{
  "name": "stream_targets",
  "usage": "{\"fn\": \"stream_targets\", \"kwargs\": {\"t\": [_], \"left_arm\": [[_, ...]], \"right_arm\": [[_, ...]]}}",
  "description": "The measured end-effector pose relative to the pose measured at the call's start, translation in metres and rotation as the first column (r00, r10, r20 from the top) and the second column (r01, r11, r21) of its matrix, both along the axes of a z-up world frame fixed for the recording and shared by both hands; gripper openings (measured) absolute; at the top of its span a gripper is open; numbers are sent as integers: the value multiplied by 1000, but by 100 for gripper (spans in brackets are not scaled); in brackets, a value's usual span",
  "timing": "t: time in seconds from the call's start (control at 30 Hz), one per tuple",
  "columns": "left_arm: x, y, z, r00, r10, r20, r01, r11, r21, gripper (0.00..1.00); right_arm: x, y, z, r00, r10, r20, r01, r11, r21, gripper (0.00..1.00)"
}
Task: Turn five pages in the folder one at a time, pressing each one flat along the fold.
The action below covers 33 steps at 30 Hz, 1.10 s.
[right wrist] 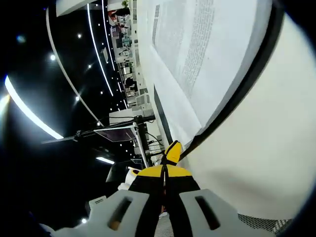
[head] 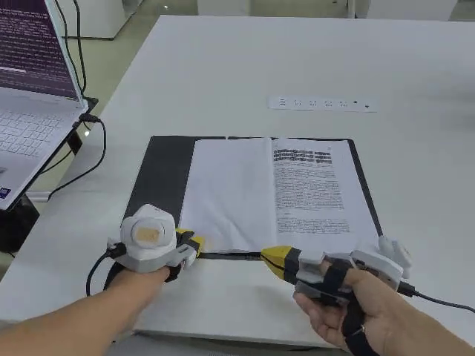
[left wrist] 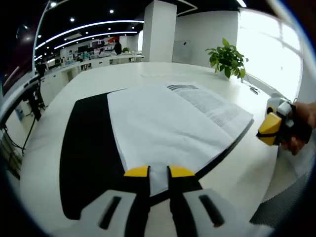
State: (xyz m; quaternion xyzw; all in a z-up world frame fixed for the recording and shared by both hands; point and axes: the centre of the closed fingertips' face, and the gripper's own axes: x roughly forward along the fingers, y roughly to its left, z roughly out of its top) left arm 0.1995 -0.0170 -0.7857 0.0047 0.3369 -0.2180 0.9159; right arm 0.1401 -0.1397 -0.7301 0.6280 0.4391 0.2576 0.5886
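Left claw (left wrist: 159, 171) has its two yellow tips a little bit apart, with a thin gap between them. It holds nothing. The tips are at the near edge of the blank page (left wrist: 163, 128), by its left corner. I cannot tell if they touch the paper.

Right claw (right wrist: 166, 171) has its tips pushed together, with nothing in them. It is tipped on its side in my right hand (head: 349, 304). It points at the near edge of the folder (head: 159, 178), just beside the bottom of the fold. I cannot tell if it touches the folder.

The folder lies open on the white table (head: 223, 67), right in front of me. Its black cover shows on the left side. The blank page lies to the left of the fold, and the printed page (head: 312, 193) lies to the right of it.

Past the folder, a white power strip (head: 323, 103) lies on the table. An open laptop (head: 30, 89) is at the far left. Far off, by the bright window, stands a green plant (left wrist: 227, 57).
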Motion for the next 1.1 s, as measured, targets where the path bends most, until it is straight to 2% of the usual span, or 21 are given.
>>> {"fn": "stream_targets", "kwargs": {"t": [0.03,0.07,0.13,0.2,0.27,0.33,0.4,0.47,0.5,0.53,0.57,0.6,0.67,0.73,0.77,0.83,0.87,0.93,0.97,1.03,1.1], "left_arm": [[-2,2,1,999,15,-41,-15,1000,0,12],[-3,4,1,998,21,-63,-21,1000,0,12],[-3,7,11,997,42,-63,-44,999,-25,13],[-4,7,27,996,74,-55,-79,993,-93,13],[-10,10,38,994,84,-65,-92,989,-119,16],[-17,12,49,995,85,-61,-92,987,-133,21],[-26,12,60,995,88,-56,-95,985,-146,26],[-33,12,70,995,89,-49,-96,982,-160,28],[-37,11,73,995,81,-54,-89,983,-159,27],[-42,11,75,994,76,-73,-87,983,-160,27],[-45,11,78,994,79,-69,-90,982,-168,28],[-48,10,82,995,83,-62,-93,980,-177,30],[-52,10,88,995,91,-46,-98,978,-183,35],[-57,9,94,995,91,-38,-96,979,-179,38],[-58,9,95,995,89,-36,-94,980,-177,39],[-61,8,103,995,95,-10,-95,980,-174,41],[-62,7,106,996,94,-4,-94,980,-175,43],[-63,5,110,995,98,14,-94,980,-173,47],[-63,5,112,994,103,26,-98,981,-165,51],[-65,5,113,993,111,29,-106,983,-152,58],[-66,2,113,993,109,36,-103,985,-141,67]], "right_arm": [[-2,-2,6,1000,0,26,0,1000,-11,0],[-3,-5,11,999,-2,44,2,1000,-16,0],[0,-17,18,996,-33,77,37,998,-42,0],[3,-33,28,992,-83,100,89,994,-56,0],[7,-52,32,980,-123,158,147,978,-148,0],[11,-73,30,966,-131,222,192,941,-279,0],[13,-88,38,948,-136,289,237,906,-350,0],[11,-96,43,942,-129,309,249,888,-387,0],[13,-104,47,929,-122,348,271,867,-419,0],[12,-107,50,921,-97,378,271,856,-440,0],[13,-110,52,910,-73,409,277,841,-465,2],[13,-115,52,896,-28,443,279,811,-514,7],[11,-119,57,876,22,483,296,766,-571,16],[7,-122,60,869,69,490,290,732,-617,27],[7,-122,62,865,82,495,289,726,-624,31],[8,-127,65,839,136,526,299,692,-657,40],[8,-132,65,825,169,540,313,660,-684,44],[8,-139,65,806,209,554,333,613,-716,52],[8,-146,62,801,239,549,340,574,-745,55],[6,-156,58,798,274,537,346,521,-780,64],[5,-164,55,795,286,534,357,492,-794,73]]}}
